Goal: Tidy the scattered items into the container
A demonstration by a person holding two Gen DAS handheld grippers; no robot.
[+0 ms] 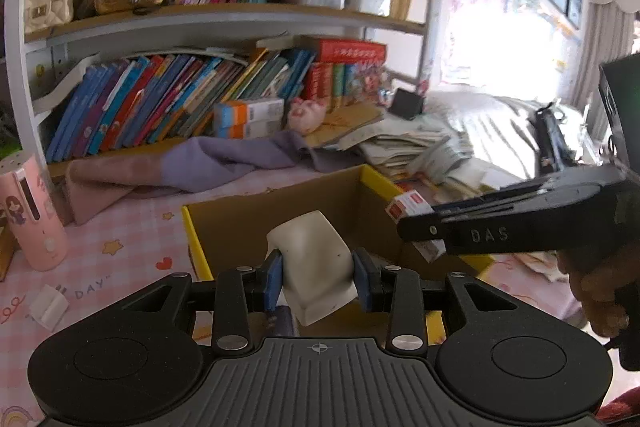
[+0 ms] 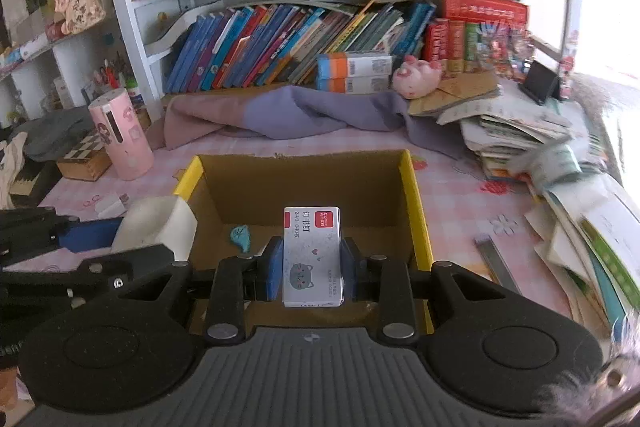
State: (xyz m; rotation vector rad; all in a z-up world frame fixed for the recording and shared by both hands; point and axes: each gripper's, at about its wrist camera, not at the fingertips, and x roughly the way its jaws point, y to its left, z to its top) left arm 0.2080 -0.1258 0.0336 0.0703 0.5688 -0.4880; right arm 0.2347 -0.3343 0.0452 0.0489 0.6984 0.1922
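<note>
1. Your left claw [image 1: 318, 277] is clamped on a white wedge-shaped block [image 1: 316, 263], pads on its two flat sides. It looks light and rigid with a smooth skin, so it could slip. Keep the grip mid-body like you have it.
2. Your right claw [image 2: 312, 267] is clenched on a small staples box [image 2: 313, 255]. That's thin card, light and crushable, so go easy. Holding the long faces is the right call.
3. Both items hang over the cardboard box [image 2: 416, 203] with yellow rims, mid-counter. A little teal thing [image 2: 241, 237] already lies on its floor.
4. Readable stuff: the staples box says "订书钉" and "24/6", with a cat drawing. "DAS" is on the right claw's side, "DAY" on the counter's [image 1: 132, 227] pink cloth.
</note>
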